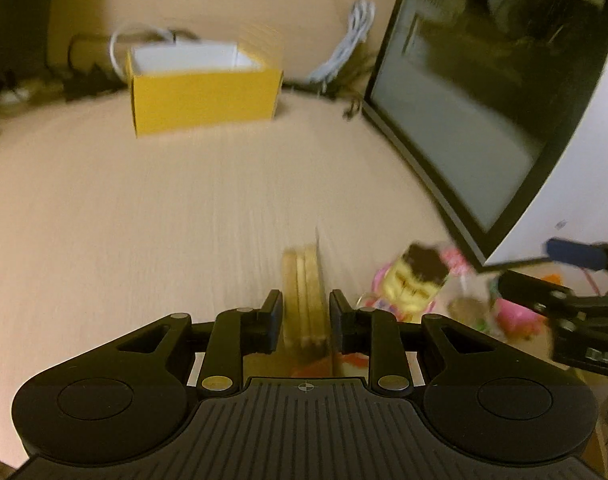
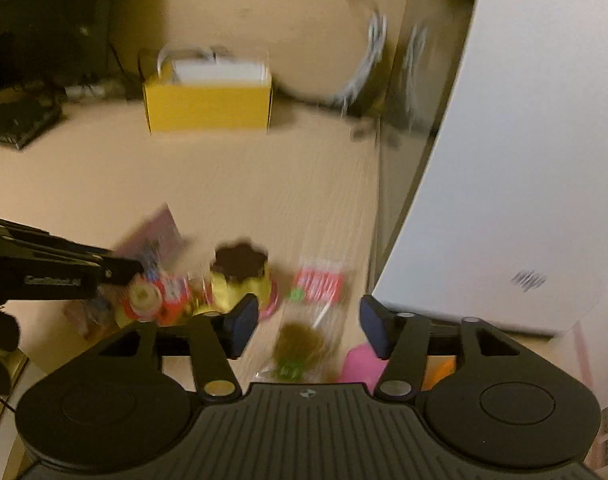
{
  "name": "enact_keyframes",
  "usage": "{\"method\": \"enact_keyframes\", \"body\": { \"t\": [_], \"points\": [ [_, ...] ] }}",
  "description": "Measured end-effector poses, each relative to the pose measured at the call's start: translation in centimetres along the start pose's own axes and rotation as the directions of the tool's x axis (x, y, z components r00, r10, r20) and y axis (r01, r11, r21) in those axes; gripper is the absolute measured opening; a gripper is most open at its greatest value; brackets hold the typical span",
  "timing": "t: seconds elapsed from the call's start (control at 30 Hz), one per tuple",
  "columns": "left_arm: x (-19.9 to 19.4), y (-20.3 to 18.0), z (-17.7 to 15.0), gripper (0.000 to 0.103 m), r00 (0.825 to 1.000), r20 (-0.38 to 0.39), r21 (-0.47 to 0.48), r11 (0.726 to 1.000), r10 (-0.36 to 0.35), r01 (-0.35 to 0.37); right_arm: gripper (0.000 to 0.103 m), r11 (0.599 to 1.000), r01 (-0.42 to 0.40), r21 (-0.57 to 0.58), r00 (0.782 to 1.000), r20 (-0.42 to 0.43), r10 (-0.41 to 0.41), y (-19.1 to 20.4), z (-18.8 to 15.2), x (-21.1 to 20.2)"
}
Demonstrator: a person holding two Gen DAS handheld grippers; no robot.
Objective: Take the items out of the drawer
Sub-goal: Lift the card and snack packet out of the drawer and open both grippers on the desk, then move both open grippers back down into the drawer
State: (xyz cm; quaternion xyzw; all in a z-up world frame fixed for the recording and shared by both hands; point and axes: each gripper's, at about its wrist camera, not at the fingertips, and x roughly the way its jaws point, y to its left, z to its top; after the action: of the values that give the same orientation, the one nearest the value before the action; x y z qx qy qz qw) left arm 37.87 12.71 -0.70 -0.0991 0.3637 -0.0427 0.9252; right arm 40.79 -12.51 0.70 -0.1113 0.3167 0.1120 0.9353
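Note:
In the left wrist view my left gripper [image 1: 306, 312] is shut on a stack of thin tan discs [image 1: 306, 280], held on edge just above the beige tabletop [image 1: 144, 208]. To its right lies a blurred pile of small items: a yellow toy with a dark brown top [image 1: 418, 280] and pink pieces [image 1: 516, 312]. My right gripper [image 2: 309, 324] stands open over a clear packet with a red label [image 2: 318, 284], its pads not touching it. The yellow toy [image 2: 240, 276] sits just left of its left finger. The left gripper's tip [image 2: 116, 272] reaches in from the left. No drawer shows.
A yellow open box [image 1: 204, 92] stands at the back of the table, with a white cable [image 1: 352, 40] beside it. A dark monitor screen [image 1: 484, 100] leans in on the right; its white panel [image 2: 504, 160] fills the right wrist view's right side. A dark flat device [image 2: 20, 124] lies far left.

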Motion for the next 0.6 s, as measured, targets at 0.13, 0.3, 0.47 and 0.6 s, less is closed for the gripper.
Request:
{"method": "enact_keyframes", "body": {
  "t": [0.13,0.3,0.47,0.6],
  "points": [
    [-1.8,0.0,0.4,0.028,0.999,0.019,0.028,0.999,-0.031,0.031,0.090,1.000,0.020,-0.015,0.997,0.077,-0.019,-0.9,-0.7,-3.4],
    [-3.8,0.5,-0.2,0.028,0.999,0.005,0.025,0.999,-0.038,0.037,0.091,0.998,0.041,0.048,0.998,0.042,-0.043,-2.5,-3.3,-5.4],
    [-6.0,0.9,-1.9,0.028,0.999,-0.016,0.015,0.999,-0.038,0.038,0.091,0.996,-0.089,0.009,0.994,-0.070,0.090,-2.8,-5.5,-6.9],
    [-7.1,1.3,-3.5,0.028,0.998,-0.043,-0.026,0.999,-0.043,0.042,0.091,0.946,-0.324,0.003,0.919,-0.235,0.316,-1.4,-7.6,-6.2]
  ]
}}
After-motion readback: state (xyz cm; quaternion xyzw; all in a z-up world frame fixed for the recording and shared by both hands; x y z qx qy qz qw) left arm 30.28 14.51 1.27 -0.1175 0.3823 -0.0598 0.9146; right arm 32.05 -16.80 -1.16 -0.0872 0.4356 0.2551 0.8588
